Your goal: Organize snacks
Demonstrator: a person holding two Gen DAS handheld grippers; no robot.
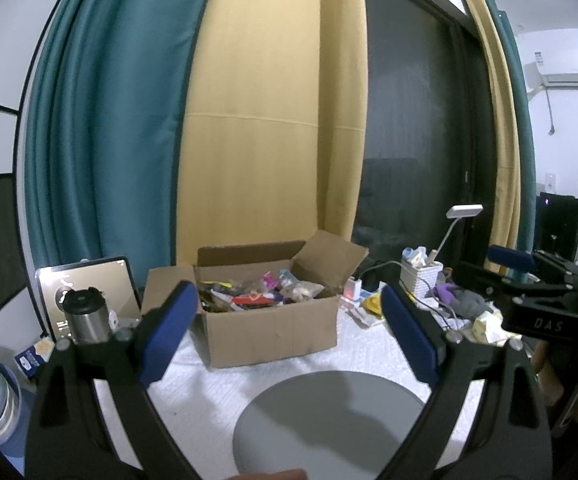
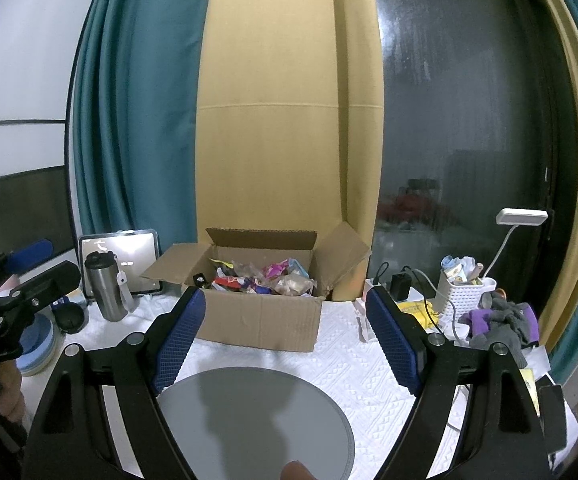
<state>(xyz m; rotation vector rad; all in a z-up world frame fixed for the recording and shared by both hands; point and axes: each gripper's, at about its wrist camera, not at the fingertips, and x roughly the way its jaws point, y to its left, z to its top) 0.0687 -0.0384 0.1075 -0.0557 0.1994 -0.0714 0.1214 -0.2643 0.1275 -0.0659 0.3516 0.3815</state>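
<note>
Right wrist view, left to right: steel tumbler [image 2: 107, 292], open cardboard box [image 2: 257, 320] filled with snacks [image 2: 261, 280], white basket [image 2: 463, 300], all on the tabletop [image 2: 349, 364]. Both the left hand-held gripper [image 1: 289, 332] and the right hand-held gripper [image 2: 287, 338] stand wide open, empty, above a grey round plate [image 2: 257, 420] before the box.

Teal curtain [image 2: 129, 120] and mustard curtain [image 2: 285, 120] hanging side by side; dark glass door [image 2: 461, 128] reflecting dimly at right; white wall [image 1: 565, 128] carrying an air conditioner [image 1: 569, 76]; white textured tablecloth [image 2: 349, 360] covering the table; white desk lamp [image 2: 521, 218] standing unlit.
</note>
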